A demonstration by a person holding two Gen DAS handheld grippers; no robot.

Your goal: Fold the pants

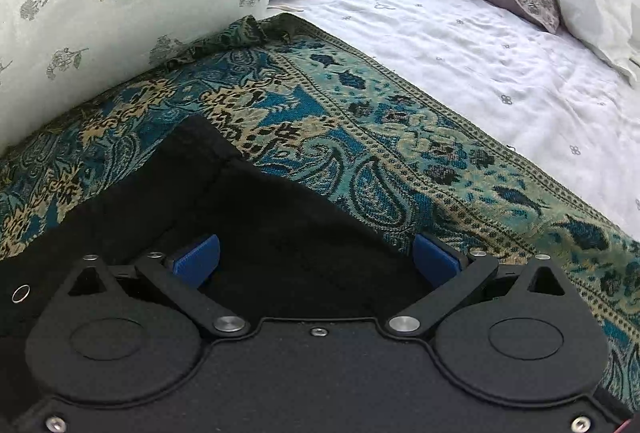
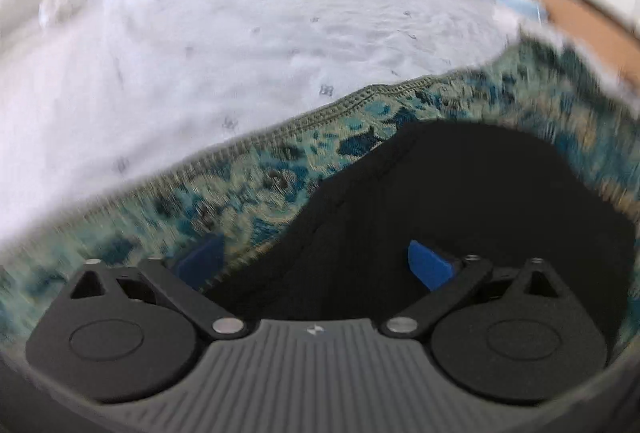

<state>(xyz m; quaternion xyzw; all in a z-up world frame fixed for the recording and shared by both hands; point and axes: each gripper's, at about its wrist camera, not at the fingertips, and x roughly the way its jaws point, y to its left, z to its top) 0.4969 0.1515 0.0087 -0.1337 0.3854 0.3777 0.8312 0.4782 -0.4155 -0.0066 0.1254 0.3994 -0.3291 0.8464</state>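
Here both tongs are standing with their blue pads spread wide and nothing pinched between them. The left gripper (image 1: pixel 316 259) is hovering low over a corner of the black pants (image 1: pixel 256 217), where a hemmed edge is turning up and showing a second layer beneath. The right gripper (image 2: pixel 316 263) is sitting over the pants' (image 2: pixel 460 201) other end, its left pad lying over the patterned teal blanket (image 2: pixel 248 189) and its right pad over the dark cloth; that view is smearing with blur, so finer seams are hard to read. The pants are lying on the blanket (image 1: pixel 360 121), which is spread on a white bedsheet (image 1: pixel 460 45), with a floral quilt (image 1: pixel 100 5) bulging just beside them. The cloth is looking soft, limp and light, likely to sag and slide, so pinching through the thicker hem or seam at each corner seems safest.
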